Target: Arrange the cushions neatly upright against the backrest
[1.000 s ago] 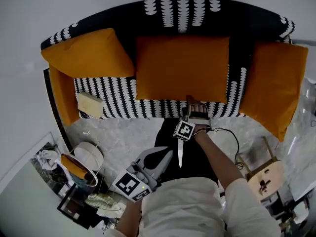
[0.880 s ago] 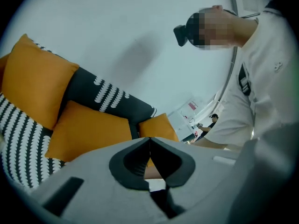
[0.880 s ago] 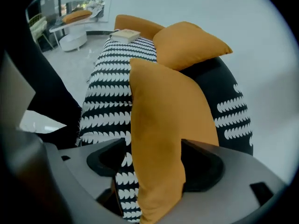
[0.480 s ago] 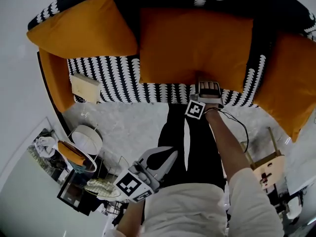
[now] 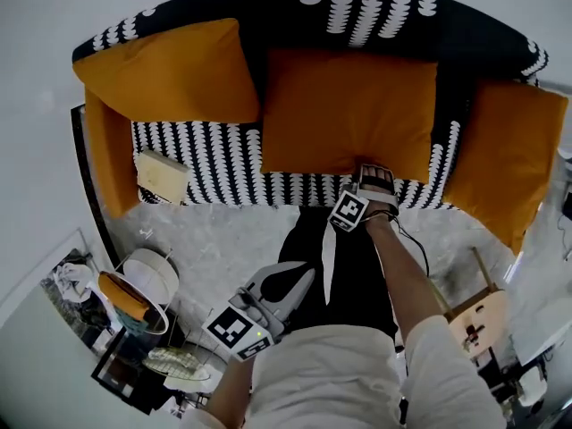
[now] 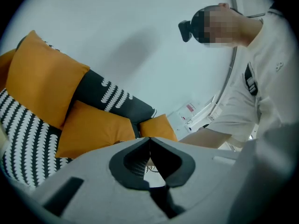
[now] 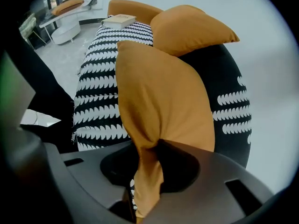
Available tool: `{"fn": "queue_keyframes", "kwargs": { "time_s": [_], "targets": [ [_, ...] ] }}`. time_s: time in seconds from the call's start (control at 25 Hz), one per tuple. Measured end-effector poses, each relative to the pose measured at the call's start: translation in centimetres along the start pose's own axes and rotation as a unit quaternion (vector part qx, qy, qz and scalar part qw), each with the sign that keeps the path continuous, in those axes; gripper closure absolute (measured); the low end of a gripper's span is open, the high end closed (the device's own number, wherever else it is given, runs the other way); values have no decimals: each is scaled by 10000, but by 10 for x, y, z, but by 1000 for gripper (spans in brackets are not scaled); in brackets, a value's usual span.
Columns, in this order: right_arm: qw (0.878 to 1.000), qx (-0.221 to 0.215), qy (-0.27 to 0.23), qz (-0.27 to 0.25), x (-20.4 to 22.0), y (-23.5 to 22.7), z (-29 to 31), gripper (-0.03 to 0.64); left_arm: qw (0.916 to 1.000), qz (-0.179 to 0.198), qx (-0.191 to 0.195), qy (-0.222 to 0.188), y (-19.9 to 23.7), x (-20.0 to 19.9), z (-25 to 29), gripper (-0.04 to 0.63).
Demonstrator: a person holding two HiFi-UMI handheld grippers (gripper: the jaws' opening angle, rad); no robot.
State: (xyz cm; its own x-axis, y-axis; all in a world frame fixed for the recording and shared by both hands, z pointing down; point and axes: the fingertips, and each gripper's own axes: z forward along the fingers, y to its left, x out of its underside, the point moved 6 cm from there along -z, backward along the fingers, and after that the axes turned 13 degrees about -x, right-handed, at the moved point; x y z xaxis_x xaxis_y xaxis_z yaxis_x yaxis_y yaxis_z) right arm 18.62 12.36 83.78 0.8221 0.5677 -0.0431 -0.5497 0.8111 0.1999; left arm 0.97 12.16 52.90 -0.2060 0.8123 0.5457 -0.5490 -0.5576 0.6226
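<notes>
Closest to you, at about 7 o'clock, your left tool (image 5: 307,276) hangs beside your hip over the pale marbled floor (image 5: 223,239). Its jaws are pressed together with nothing between them (image 6: 149,139), and it touches none of the cushions.

Your right arm reaches straight out to 12 o'clock, with the right tool (image 5: 374,173) pointing steeply down at the front edge of the sofa (image 5: 214,172). Its jaws have just been closing, and they now pinch a fold of orange fabric (image 7: 148,171), the near lower edge of the middle cushion (image 5: 349,110). That edge is bunched and drawn into the gap between the jaws.

From that grip the middle cushion rises away from you across the black-and-white patterned seat, and its far edge reaches the dark backrest (image 5: 357,12).

At 10 o'clock the left cushion (image 5: 174,74) sits tilted in the sofa's corner, one edge just beside the middle cushion. Below it, at 9 o'clock, an orange armrest (image 5: 112,159) closes off the seat, and a pale book (image 5: 161,175) lies on the seat just inside it.

At 2 o'clock the right cushion (image 5: 505,159) stands at the sofa's other end, angled outward, its inner edge near the middle cushion. I cannot tell whether it touches the backrest.
</notes>
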Motion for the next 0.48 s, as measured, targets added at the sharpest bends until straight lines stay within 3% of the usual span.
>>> {"fn": "queue_keyframes", "kwargs": {
  "time_s": [0.24, 0.36, 0.48],
  "targets": [
    [9996, 81, 84, 272, 10, -19, -54, 532, 9995, 253, 94, -158, -7, -13, -25, 583],
    [9994, 157, 40, 291, 24, -36, -75, 537, 9977, 505, 51, -449, -9, -35, -25, 583],
    [9998, 130, 28, 146, 39, -35, -101, 543, 9962, 526, -80, -693, -16, -56, -35, 583]
  ]
}}
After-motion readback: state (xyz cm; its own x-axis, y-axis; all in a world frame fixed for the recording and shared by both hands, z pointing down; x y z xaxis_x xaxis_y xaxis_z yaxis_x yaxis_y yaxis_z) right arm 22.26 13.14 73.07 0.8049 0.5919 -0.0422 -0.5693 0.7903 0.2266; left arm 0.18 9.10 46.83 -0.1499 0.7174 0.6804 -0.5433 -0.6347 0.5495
